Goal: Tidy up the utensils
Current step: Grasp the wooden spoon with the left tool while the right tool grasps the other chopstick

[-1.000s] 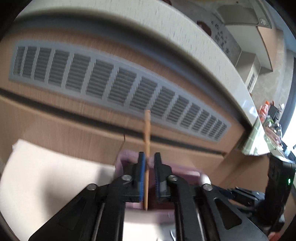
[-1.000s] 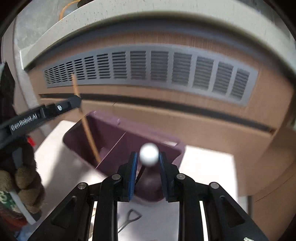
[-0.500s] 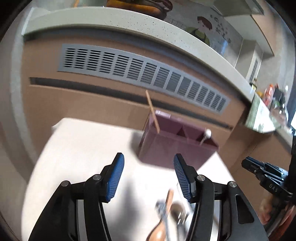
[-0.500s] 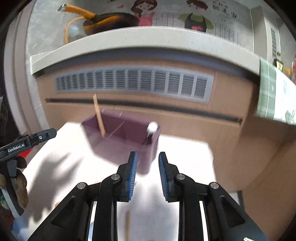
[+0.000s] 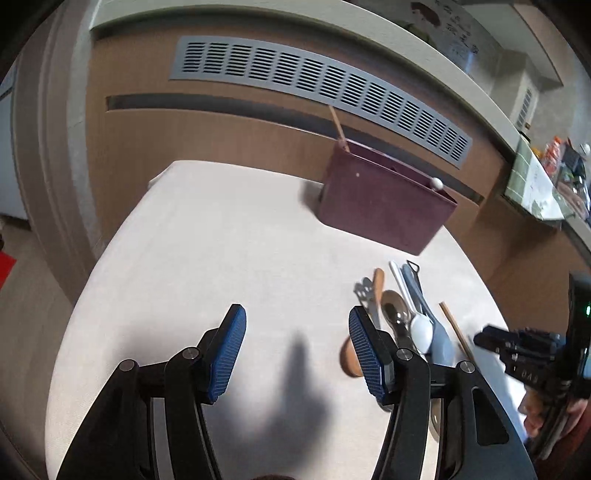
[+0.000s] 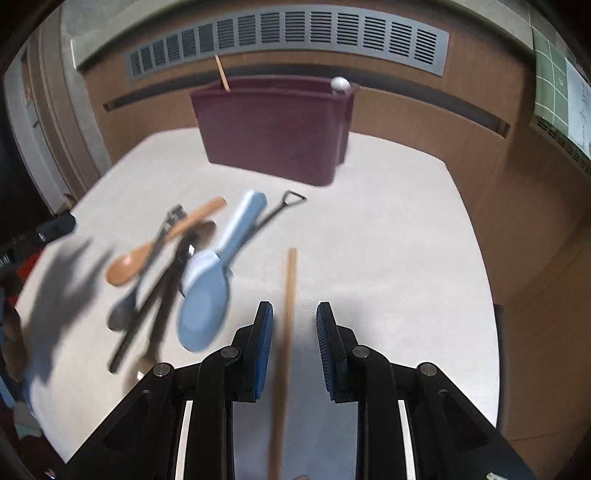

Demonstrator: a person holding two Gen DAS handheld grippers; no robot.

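Both claws empty: our right claw (image 6: 294,343) part-open astride the chopstick (image 6: 290,295), left claw (image 5: 295,349) gaping, so we settle low, centre, then pinch.

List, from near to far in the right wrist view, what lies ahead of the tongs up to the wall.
Right tongs → wooden chopstick → maroon utensil box → grey vent grille.

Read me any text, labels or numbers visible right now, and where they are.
No text reads clearly.
Wall poster: characters too blurred.
Right hand-held gripper: white lettering on its body, too small.
Sheet at the right edge: handwriting, illegible.
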